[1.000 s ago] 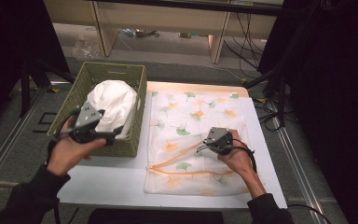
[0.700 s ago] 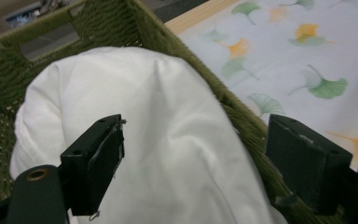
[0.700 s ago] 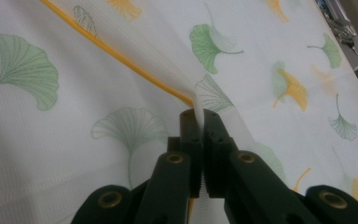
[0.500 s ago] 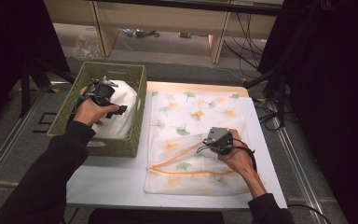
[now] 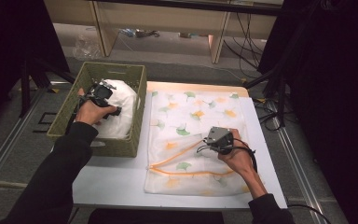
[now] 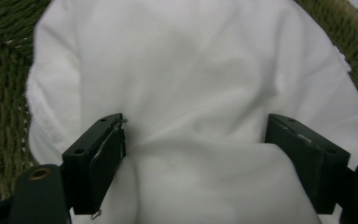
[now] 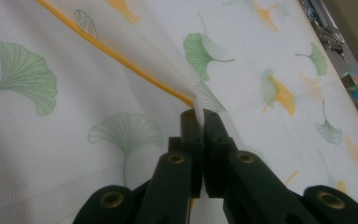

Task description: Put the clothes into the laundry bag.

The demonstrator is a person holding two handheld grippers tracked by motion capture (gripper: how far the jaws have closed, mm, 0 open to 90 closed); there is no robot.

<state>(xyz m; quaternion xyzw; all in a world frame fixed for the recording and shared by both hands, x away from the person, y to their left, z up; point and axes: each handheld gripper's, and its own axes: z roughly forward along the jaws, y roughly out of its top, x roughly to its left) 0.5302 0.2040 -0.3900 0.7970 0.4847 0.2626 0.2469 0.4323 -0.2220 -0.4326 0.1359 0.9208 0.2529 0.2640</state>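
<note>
The left hand-held gripper (image 6: 196, 154) is wide apart around the white cloth (image 6: 191, 84) in the basket (image 5: 70, 126); the right hand-held gripper (image 7: 201, 116) pinches the leaf-print bag (image 7: 51, 140).

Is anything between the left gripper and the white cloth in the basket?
Nothing visible. The left gripper is open with its jaws astride a fold of the white cloth in the green woven basket; no other item lies between them. The right gripper pinches the mesh bag's edge.
</note>
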